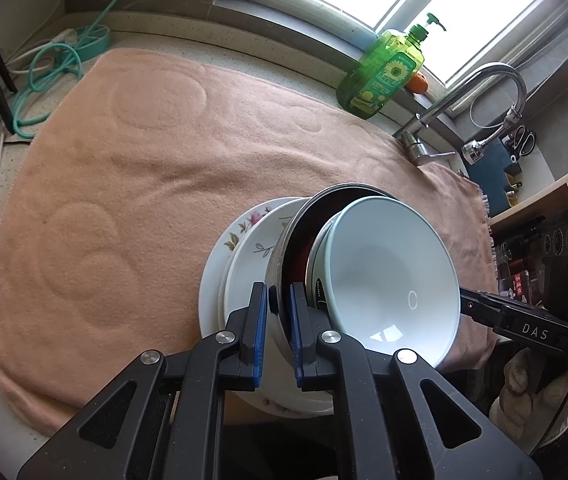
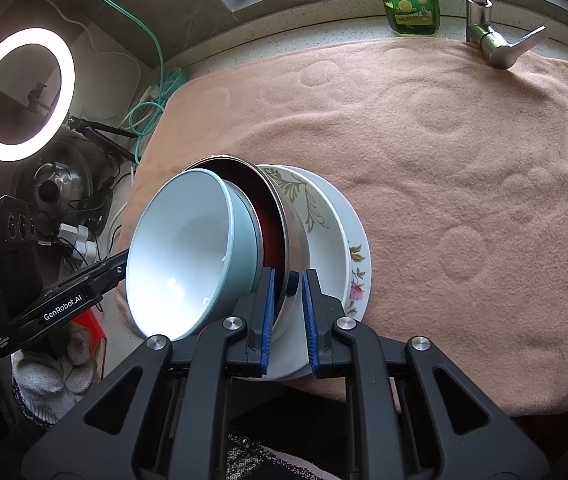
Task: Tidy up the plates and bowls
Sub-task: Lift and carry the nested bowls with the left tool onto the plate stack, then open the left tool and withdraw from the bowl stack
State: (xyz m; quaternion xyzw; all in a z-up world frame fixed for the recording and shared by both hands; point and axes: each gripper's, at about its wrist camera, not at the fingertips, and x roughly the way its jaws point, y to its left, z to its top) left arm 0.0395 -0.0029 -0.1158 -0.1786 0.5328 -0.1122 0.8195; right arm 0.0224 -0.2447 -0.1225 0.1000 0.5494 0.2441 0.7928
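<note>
A steel bowl (image 1: 284, 252) with a dark red inside holds a pale blue bowl (image 1: 391, 276) nested in it. Both are tilted on edge over a stack of floral plates (image 1: 240, 240) on the peach towel (image 1: 144, 152). My left gripper (image 1: 278, 320) is shut on the steel bowl's rim. My right gripper (image 2: 287, 312) is shut on the same steel bowl's (image 2: 295, 236) rim from the opposite side. The blue bowl (image 2: 188, 256) and the plates (image 2: 347, 248) also show in the right wrist view. Each gripper's body appears in the other's view.
A green dish soap bottle (image 1: 383, 68) and a steel faucet (image 1: 483, 92) stand at the back near the window. Teal hose and cables (image 1: 44, 68) lie at the towel's left. A ring light (image 2: 22, 94) glows at the left in the right wrist view.
</note>
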